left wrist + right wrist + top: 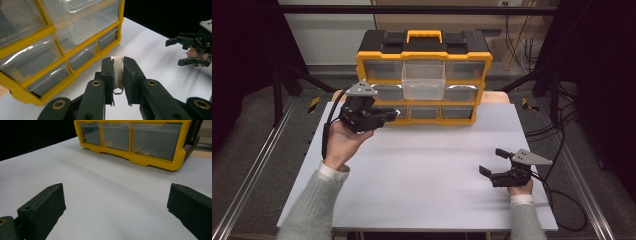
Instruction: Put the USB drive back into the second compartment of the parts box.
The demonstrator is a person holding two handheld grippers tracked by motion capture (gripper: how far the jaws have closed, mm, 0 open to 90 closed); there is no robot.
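Left tongs (117,75) at frame centre grip a small metal blade (117,77) beside the yellow drawer organizer (60,50); right tongs (494,161), lower right, gape wide above the counter (427,170).

A lab: framed test table (422,165), trailing wall cables (517,45).
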